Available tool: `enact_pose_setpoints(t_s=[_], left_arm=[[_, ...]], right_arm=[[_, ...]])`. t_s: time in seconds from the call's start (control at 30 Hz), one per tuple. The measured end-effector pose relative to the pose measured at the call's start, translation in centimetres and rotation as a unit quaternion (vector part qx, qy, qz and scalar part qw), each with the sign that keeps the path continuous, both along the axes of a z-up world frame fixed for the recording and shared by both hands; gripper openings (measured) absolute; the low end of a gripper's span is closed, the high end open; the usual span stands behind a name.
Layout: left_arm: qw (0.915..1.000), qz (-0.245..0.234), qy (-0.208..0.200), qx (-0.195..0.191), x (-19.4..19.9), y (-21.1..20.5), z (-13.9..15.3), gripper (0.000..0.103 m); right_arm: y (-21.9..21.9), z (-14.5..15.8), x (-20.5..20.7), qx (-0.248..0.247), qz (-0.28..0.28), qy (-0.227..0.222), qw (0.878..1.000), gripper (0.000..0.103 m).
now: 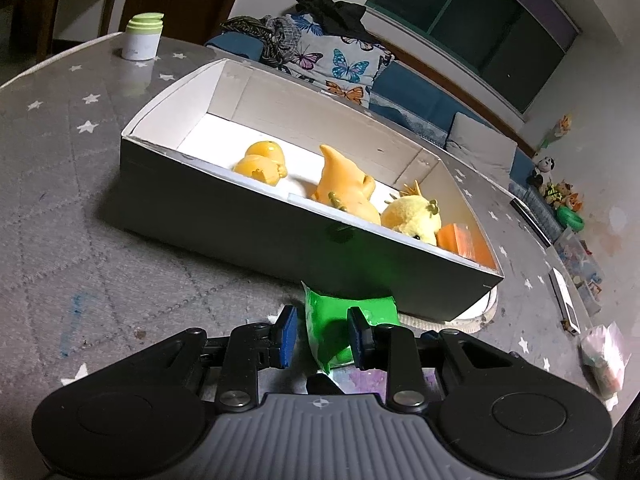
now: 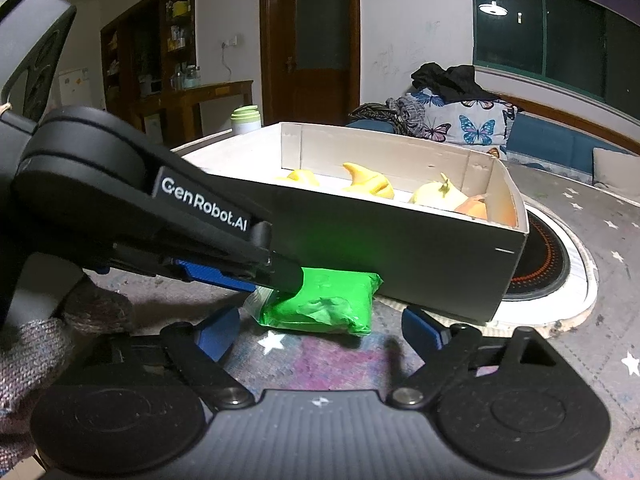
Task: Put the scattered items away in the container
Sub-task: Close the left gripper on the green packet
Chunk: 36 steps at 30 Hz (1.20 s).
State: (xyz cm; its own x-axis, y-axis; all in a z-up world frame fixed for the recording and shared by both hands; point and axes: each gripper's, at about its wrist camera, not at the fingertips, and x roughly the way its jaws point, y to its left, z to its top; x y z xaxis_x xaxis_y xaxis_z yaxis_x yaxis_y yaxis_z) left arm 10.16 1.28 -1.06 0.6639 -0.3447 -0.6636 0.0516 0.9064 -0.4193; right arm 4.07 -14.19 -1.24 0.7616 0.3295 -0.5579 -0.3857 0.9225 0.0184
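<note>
Left wrist view: my left claw (image 1: 322,336) has its blue pads (image 1: 286,336) on either side of the green pack (image 1: 340,320), with a gap showing between the left pad and the pack, so it stands parted around the pack rather than clamped. The right pad looks to touch the wrapper. The pack lies on the grey star-print mat (image 1: 80,208), just beside the near wall of the box (image 1: 260,224), whose outside is dark and inside white.

In the right wrist view, my right claw (image 2: 320,332) is spread wide, both blue fingers (image 2: 216,334) low over the mat and apart from the pack (image 2: 328,304), which lies between and beyond them. My left claw (image 2: 280,276) reaches in from the left side, its tip on the pack's near upper corner. My gloved hand (image 2: 36,344) shows at the left edge.

Inside the box sit three yellow toys: a small duck (image 1: 262,162) toward the left, a pointed one (image 1: 346,186) in the middle, a plush chick (image 1: 414,216) to its right, then an orange block (image 1: 466,242) in the right corner.

Beyond the box, a white jar (image 1: 142,38) with a green lid stands near the table's far edge. A butterfly-print cushion (image 1: 340,64) lies on the blue sofa (image 1: 412,96) behind.
</note>
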Motion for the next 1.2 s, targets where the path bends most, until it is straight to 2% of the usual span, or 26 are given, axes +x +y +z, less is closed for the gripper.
enact_pose_setpoints(t_s=[0.2, 0.37, 0.57, 1.2], left_arm=[[0.9995, -0.003, 0.007, -0.029, 0.5, 0.6, -0.4, 0.028], [0.9993, -0.007, 0.005, -0.035, 0.8, 0.6, -0.5, 0.028], [0.9988, -0.007, 0.008, -0.048, 1.2, 0.8, -0.7, 0.028], [0.9992, -0.006, -0.004, -0.040, -0.1, 0.4, 0.0, 0.028]], right_arm=[[0.3, 0.0, 0.4, -0.001, 0.005, 0.007, 1.000, 0.082], [0.6, -0.1, 0.7, -0.002, 0.009, 0.011, 1.000, 0.075], [0.6, -0.3, 1.2, 0.002, 0.006, 0.017, 1.000, 0.071], [0.0, -0.1, 0.9, 0.009, 0.004, 0.016, 1.000, 0.067]])
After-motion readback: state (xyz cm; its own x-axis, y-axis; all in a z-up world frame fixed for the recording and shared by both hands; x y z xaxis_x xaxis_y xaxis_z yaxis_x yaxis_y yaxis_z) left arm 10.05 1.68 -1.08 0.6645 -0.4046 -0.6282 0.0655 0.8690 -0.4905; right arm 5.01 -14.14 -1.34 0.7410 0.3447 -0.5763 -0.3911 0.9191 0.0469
